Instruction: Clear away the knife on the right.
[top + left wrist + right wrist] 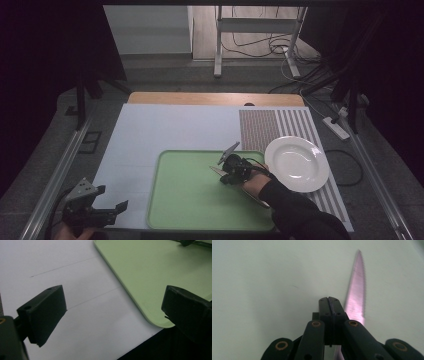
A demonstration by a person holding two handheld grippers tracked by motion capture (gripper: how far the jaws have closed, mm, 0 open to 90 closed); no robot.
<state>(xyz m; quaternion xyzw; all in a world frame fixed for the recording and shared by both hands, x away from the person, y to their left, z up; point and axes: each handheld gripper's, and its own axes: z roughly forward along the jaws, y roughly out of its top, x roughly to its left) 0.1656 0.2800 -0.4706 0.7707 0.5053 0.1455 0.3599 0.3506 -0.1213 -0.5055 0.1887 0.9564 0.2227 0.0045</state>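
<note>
A serrated table knife (357, 290) lies flat on the green tray (262, 277), its blade running out from under my right gripper (332, 300). That gripper's jaws are pressed together with no gap, and the blade passes beneath and to their right; I cannot tell whether they touch it. In the high view my right gripper (224, 177) is over the tray's (190, 205) far right part, with the knife tip (216, 170) beside it. At the near left corner, off the tray, my left gripper (111, 197) is held open. Nothing is between its jaws (112, 312), and the tray corner (140, 270) is ahead.
A white plate (296, 163) sits on a striped placemat (270, 125) just right of the tray. A white sheet (170, 127) covers the table under both. The table's near edge (140, 345) is close to my left gripper. Cables and a stand lie on the floor beyond.
</note>
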